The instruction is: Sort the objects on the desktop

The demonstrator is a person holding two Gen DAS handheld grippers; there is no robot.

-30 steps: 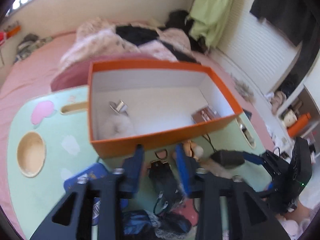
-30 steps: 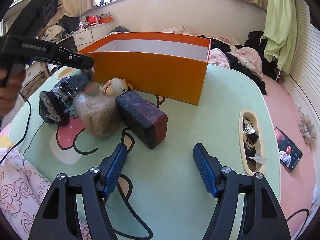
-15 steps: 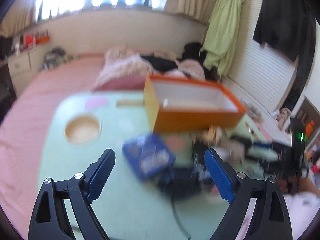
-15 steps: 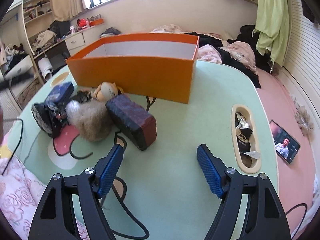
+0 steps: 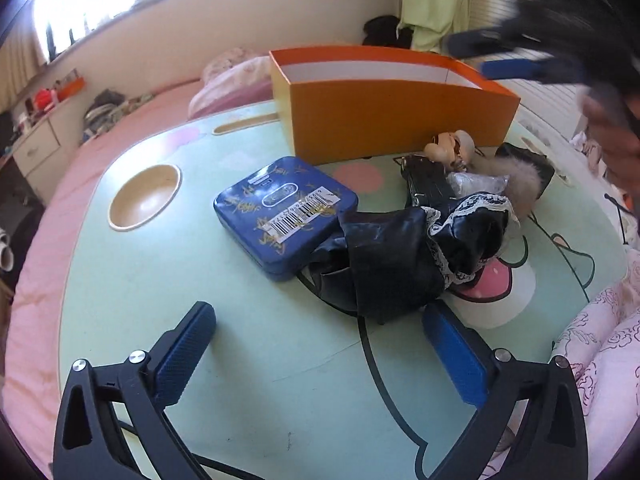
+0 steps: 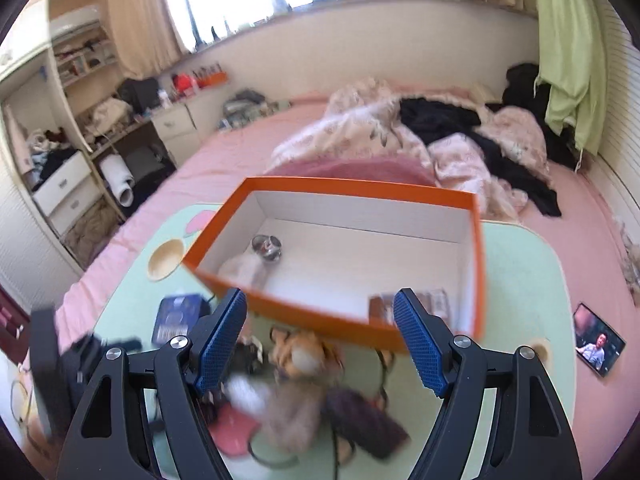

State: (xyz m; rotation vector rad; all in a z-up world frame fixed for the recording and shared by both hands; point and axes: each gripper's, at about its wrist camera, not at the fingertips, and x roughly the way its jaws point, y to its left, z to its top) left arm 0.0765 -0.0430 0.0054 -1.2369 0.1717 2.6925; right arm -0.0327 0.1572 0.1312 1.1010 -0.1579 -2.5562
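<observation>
Now right gripper (image 6: 320, 344) above orange box (image 6: 280, 304).

left gripper (image 5: 320, 344): matte black angular frame with triangular cut-outs; blue finger pads (image 5: 185, 354) textured in fine grid; silver round screws seen at finger bases; thin black cable seen beneath frame. right gripper (image 6: 320, 340): same black frame and cut-outs, blue gridded pads (image 6: 221, 338), silver screws. blurred hand (image 5: 616, 140) shown at right edge of left view, skin reddish-brown.
</observation>
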